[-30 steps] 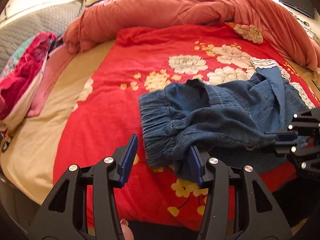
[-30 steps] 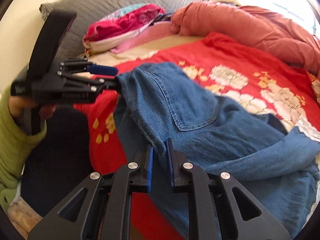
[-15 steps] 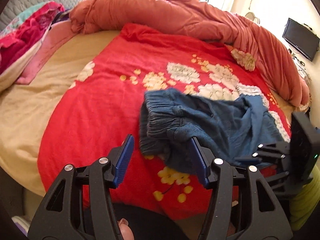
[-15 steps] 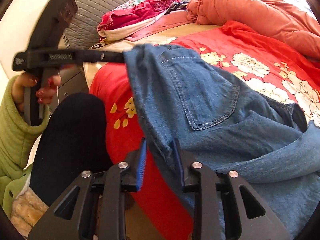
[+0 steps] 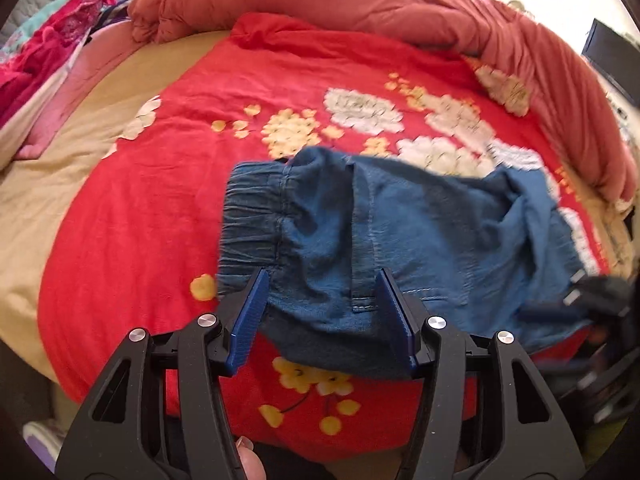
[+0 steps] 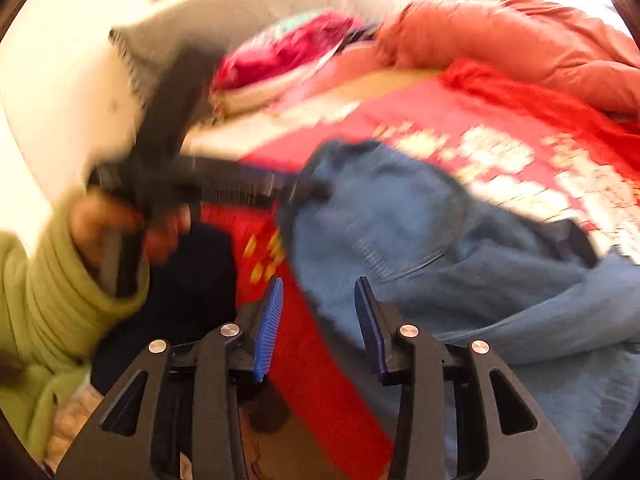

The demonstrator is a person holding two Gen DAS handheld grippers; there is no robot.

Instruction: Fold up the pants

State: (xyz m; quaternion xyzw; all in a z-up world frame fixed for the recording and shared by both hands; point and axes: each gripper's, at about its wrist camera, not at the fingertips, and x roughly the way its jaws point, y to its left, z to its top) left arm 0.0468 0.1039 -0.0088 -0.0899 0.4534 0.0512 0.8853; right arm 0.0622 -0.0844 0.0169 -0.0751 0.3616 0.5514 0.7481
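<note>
Denim pants (image 5: pixel 400 232) lie crumpled on the red floral bedspread (image 5: pixel 168 184). Left gripper (image 5: pixel 324 316) spreads wide around their near edge; right gripper (image 6: pixel 318 328) gapes apart beside the cloth, holding nothing.

One pants (image 5: pixel 400 236), two grippers: left gripper (image 5: pixel 324 312), right gripper (image 6: pixel 320 320).

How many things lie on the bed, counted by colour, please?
Blue: 1, the denim pants.
Red: 1, the floral bedspread.
Orange-pink: 1, the bunched duvet.
Beige: 1, the sheet.
Pink and magenta: 1, the heap of clothes; single pieces cannot be told apart.
Total: 5.
</note>
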